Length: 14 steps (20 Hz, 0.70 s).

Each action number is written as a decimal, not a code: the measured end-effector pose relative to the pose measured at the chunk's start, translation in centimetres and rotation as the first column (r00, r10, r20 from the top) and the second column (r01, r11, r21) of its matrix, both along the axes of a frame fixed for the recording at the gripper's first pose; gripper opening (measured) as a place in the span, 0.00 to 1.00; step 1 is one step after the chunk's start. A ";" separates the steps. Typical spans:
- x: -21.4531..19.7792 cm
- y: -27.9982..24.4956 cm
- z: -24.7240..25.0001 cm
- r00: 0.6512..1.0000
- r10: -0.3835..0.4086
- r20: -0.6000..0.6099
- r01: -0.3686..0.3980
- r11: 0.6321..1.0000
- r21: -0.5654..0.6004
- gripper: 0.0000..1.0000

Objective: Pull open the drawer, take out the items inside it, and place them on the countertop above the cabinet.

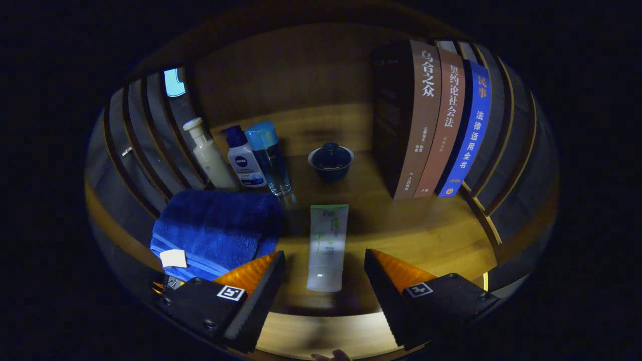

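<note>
Tube (327, 245), white with green print and a green end, lies flat on the wooden tabletop (426, 230), its near end between the two fingers of the hand-held gripper (324, 281) and its far end pointing away from them. The hand-held gripper is spread wide, and neither finger touches the tube; a gap shows on each side.

Just left of the left finger (261, 296) sits a folded blue towel (215, 230) with a small white tag at its near corner. Beyond the towel three bottles stand upright in a close row: a cream pump bottle (208, 153), a white bottle with a dark blue cap (243, 158), and a clear blue bottle with a light blue cap (269, 158).

Straight ahead, beyond the tube, a small dark lidded bowl (331, 160) rests on the wood, well apart from the tube. To the right and beyond the right finger (386, 296), a row of books (431, 120) stands upright, spines facing the hand-held gripper.

A fingertip (331, 356) of a person shows below the fingers.
</note>
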<state>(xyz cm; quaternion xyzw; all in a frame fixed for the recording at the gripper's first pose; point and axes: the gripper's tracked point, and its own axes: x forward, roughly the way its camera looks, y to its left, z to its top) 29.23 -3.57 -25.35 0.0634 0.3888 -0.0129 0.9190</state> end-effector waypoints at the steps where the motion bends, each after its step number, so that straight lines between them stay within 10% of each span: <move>1: -0.7 0.0 0.5 1.000 -0.001 0.013 0.001 1.000 -0.002 0.99; 14: -17.7 2.8 9.0 0.924 0.039 0.381 -0.035 0.999 -0.018 0.99</move>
